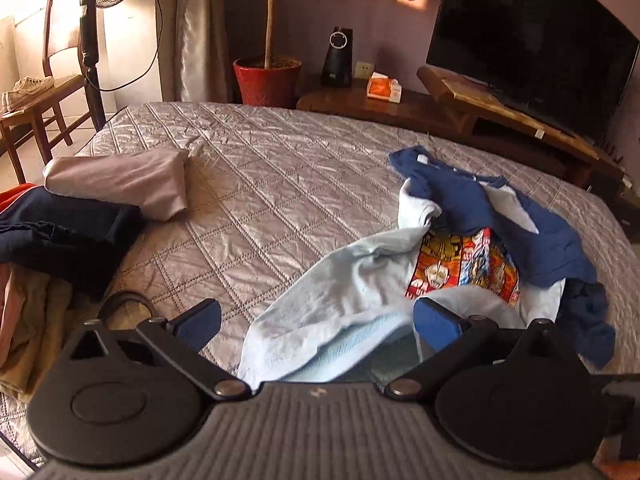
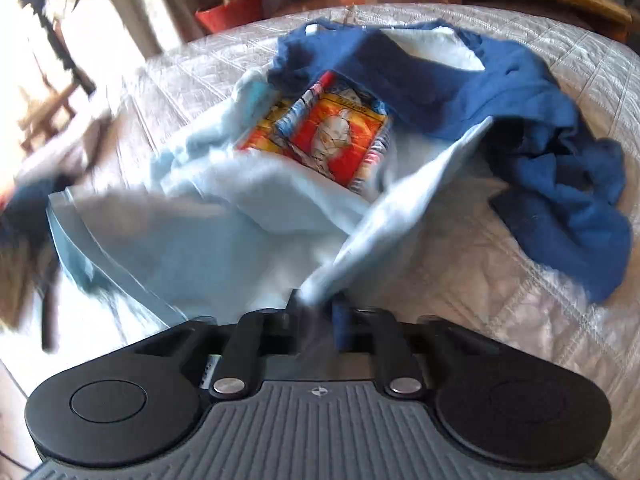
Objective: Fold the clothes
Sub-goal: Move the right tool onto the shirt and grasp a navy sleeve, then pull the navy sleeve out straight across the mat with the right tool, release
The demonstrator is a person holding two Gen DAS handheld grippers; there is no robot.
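A crumpled light-blue shirt (image 1: pixel 360 280) with navy sleeves (image 1: pixel 520 224) and a red cartoon print (image 1: pixel 464 264) lies on the right side of the quilted bed (image 1: pixel 260 184). My left gripper (image 1: pixel 318 322) hovers over the shirt's near hem, open wide, and its blue pads touch nothing. In the right wrist view the same shirt (image 2: pixel 224 200) spreads out ahead, print (image 2: pixel 328 128) facing up. My right gripper (image 2: pixel 316 308) is shut on a fold of the light-blue hem, which runs up from the jaws as a taut ridge.
A folded beige garment (image 1: pixel 120 184) and a dark navy pile (image 1: pixel 60 236) sit on the bed's left side, with tan clothes (image 1: pixel 32 320) nearer. Beyond the bed stand a red plant pot (image 1: pixel 266 80), a wooden TV stand (image 1: pixel 500 108) and a chair (image 1: pixel 40 100).
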